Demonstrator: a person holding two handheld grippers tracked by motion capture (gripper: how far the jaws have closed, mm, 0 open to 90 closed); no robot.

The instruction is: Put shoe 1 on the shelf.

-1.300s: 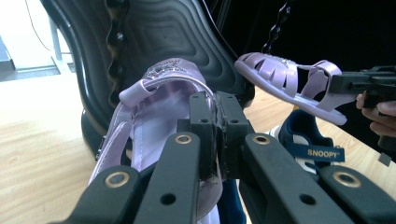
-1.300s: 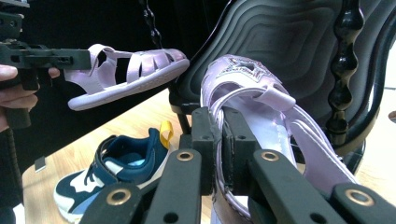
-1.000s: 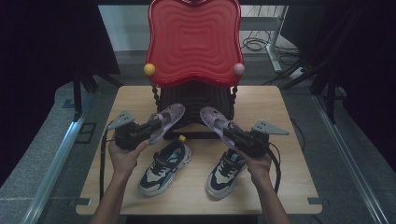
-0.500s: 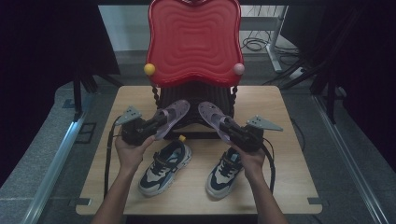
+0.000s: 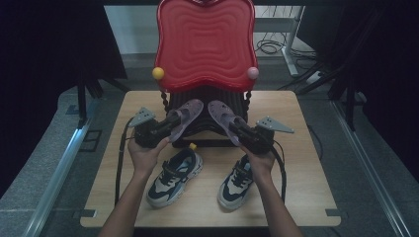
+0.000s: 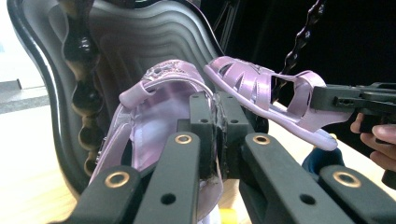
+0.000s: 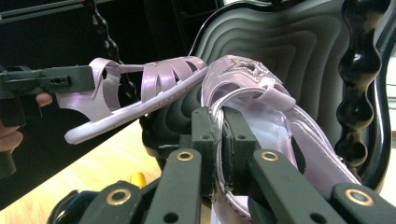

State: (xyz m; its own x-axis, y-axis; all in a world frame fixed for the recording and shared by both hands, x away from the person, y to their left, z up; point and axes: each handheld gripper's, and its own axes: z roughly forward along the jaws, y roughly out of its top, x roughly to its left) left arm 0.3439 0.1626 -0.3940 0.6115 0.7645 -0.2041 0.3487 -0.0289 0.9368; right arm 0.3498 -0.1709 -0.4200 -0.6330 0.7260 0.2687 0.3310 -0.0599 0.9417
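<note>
Two lilac sandals hang in the air in front of a black ribbed stand (image 5: 207,126). My left gripper (image 5: 168,127) is shut on the heel-side edge of the left sandal (image 5: 187,112); in the left gripper view its jaws (image 6: 215,135) pinch the sandal's (image 6: 154,112) side wall. My right gripper (image 5: 241,131) is shut on the right sandal (image 5: 221,114), its jaws (image 7: 218,140) clamped on that sandal's (image 7: 266,112) side. The toes point at the stand and nearly meet. Each gripper view also catches the other sandal (image 6: 261,91) (image 7: 149,86).
A red wavy panel (image 5: 205,42) rises behind the stand, with a yellow ball (image 5: 158,73) and a pink ball (image 5: 252,73) at its lower corners. Two dark-and-cream sneakers (image 5: 173,177) (image 5: 237,180) lie on the wooden table (image 5: 306,163) near the front. A small yellow knob (image 5: 192,146) sits between them.
Both grippers have carried their sandals forward and inward toward the black stand; the toes are now closer together. The sneakers have not moved.
</note>
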